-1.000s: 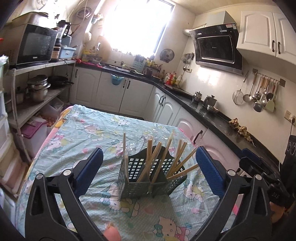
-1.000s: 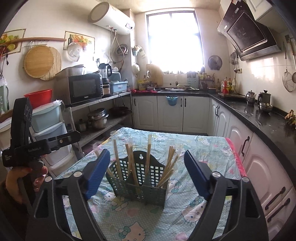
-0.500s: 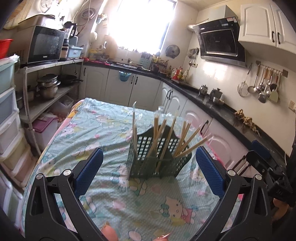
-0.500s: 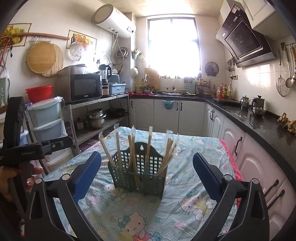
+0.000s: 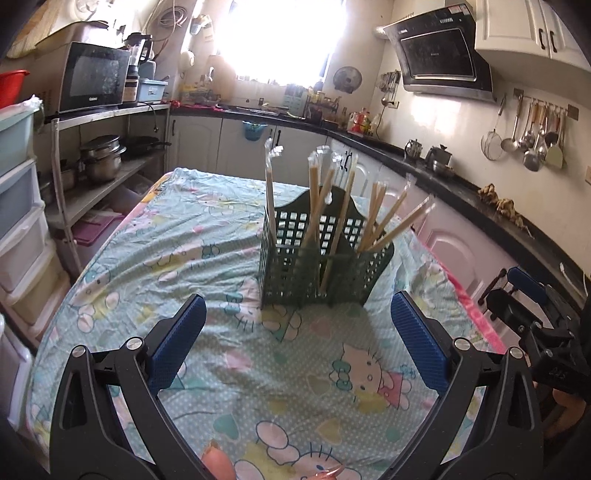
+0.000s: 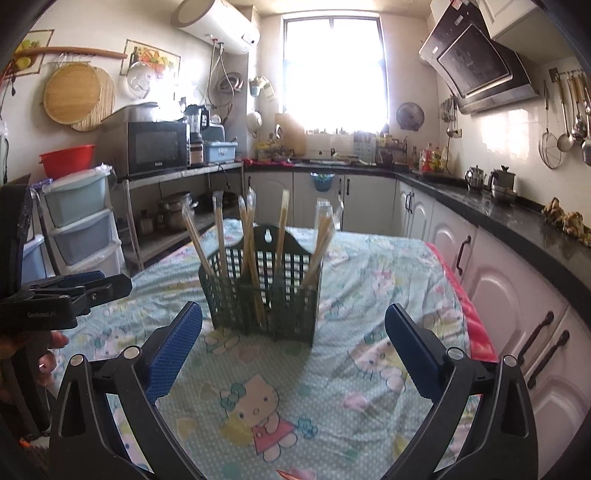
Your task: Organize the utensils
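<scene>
Green holder (image 5: 325, 266) on desk (image 5: 184, 243): wrapped chopsticks (image 5: 317, 199) all stood inside (none loose); left gripper (image 5: 295, 341), right gripper (image 6: 293, 343) fingers apart, empty; task judged near done

bare tablecloth (image 5: 207, 236) all round holder (image 5: 317, 273), chopsticks (image 5: 391, 225) splay outward

We are in a home kitchen. At the upper right of the right wrist view hangs a range hood (image 6: 476, 70), with ladles and strainers (image 6: 565, 122) beside it; a dark counter (image 6: 517, 221) runs down the right over white cabinets (image 6: 506, 295). At left sits a microwave (image 6: 157, 147), and a water heater (image 6: 216, 24) is mounted at the top.
</scene>
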